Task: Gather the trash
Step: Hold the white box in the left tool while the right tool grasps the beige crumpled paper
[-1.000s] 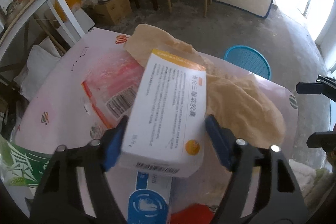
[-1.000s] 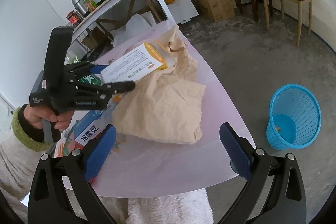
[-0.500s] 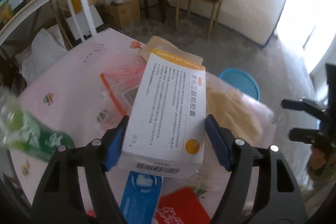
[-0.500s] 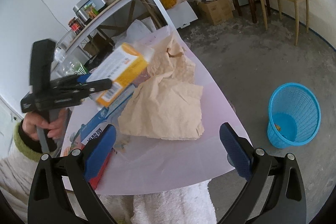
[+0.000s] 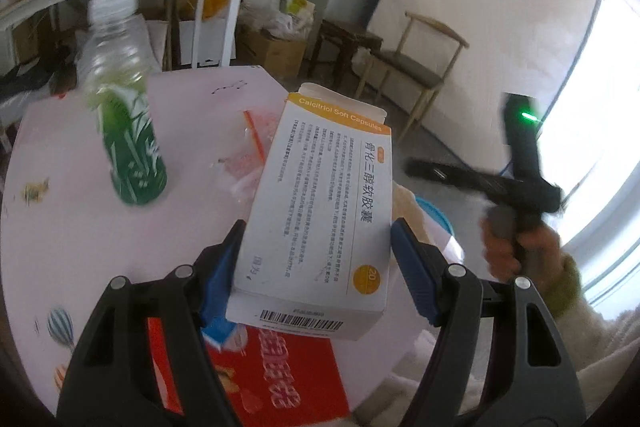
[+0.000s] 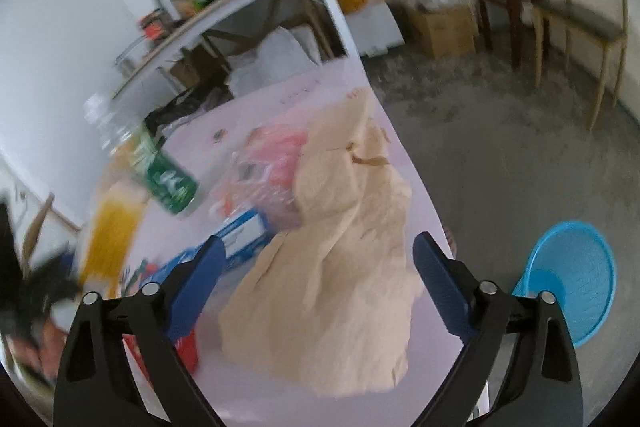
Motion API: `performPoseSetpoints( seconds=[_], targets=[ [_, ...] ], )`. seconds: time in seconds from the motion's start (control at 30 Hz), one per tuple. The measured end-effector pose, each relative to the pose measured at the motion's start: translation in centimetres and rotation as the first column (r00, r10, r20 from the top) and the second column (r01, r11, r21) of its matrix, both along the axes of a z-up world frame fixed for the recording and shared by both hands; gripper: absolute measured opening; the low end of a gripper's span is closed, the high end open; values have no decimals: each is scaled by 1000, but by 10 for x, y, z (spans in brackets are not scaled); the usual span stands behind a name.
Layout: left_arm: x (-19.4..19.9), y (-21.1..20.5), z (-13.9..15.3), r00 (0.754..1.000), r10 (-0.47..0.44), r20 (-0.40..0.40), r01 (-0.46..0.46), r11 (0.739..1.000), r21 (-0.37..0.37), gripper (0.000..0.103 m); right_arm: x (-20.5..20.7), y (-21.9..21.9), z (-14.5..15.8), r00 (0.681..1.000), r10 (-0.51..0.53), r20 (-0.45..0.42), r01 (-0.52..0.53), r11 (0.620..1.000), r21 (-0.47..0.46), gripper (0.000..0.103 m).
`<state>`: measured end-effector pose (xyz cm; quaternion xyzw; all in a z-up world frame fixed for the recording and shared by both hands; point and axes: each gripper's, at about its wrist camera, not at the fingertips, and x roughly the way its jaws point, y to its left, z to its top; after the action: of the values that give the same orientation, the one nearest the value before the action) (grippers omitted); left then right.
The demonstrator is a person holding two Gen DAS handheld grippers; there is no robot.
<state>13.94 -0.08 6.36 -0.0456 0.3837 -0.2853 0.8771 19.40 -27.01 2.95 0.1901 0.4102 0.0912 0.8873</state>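
The left gripper point(image 5: 316, 259) clamps a white and orange medicine box point(image 5: 320, 211) between its blue pads, one pad on each long side, and holds it raised above the pink table point(image 5: 80, 227). Under the box lie a red packet point(image 5: 276, 375) and the corner of a blue carton point(image 5: 220, 331). Farther left on the table stands a green-labelled plastic bottle point(image 5: 124, 131), blurred; a clear wrapper with pink print point(image 5: 248, 163) lies behind the box. At the right the person's hand point(image 5: 520, 247) grips the other tool's handle.

The right gripper point(image 6: 316, 287) holds nothing. Its jaws stand wide and have just been closing a little, with the crumpled tan paper point(image 6: 336, 267) showing between them, though the pads do not press on it. The paper lies on the near right part of the table, against the pink wrapper. On the concrete floor point(image 6: 500, 167) to the right, just beside the table edge, stands a blue mesh bin point(image 6: 572, 275). A chair point(image 6: 580, 7) and a cardboard box point(image 6: 444, 27) stand far off by the wall.
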Motion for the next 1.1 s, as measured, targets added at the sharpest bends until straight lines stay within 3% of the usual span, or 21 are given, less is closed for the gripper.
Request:
performPoseSetpoints(
  seconds=[0.17, 0.27, 0.37, 0.57, 0.63, 0.7, 0.93, 1.1],
  targets=[
    [-11, 8, -10, 999, 8, -32, -8, 1000, -28, 69, 50, -11, -32, 984, 23, -177, 2, 991, 137, 87],
    [-20, 9, -15, 999, 2, -39, -3, 1000, -19, 69, 62, -11, -49, 968, 1, -253, 31, 992, 124, 76],
    [-21, 8, -16, 999, -1, -34, 1, 1000, -10, 69, 62, -16, -57, 964, -14, -267, 56, 987, 151, 65],
    [-18, 4, -16, 1000, -3, -27, 3, 1000, -9, 69, 59, -24, -66, 959, -11, -283, 81, 968, 236, 28],
    [-13, 3, -16, 1000, 0, -27, 0, 1000, -9, 69, 57, -25, -67, 961, -14, -277, 88, 963, 255, 9],
    [-11, 3, -16, 1000, 3, -26, -4, 1000, -10, 69, 51, -29, -64, 967, -26, -254, 99, 955, 281, 6],
    [-9, 6, -15, 999, 25, -22, -26, 1000, -7, 69, 28, -44, -27, 995, -52, -86, 82, 919, 386, 4],
    [-8, 6, -10, 999, 34, -9, -34, 999, -8, 69, 3, -59, 8, 998, -64, 27, 45, 894, 447, 4]
  ],
)
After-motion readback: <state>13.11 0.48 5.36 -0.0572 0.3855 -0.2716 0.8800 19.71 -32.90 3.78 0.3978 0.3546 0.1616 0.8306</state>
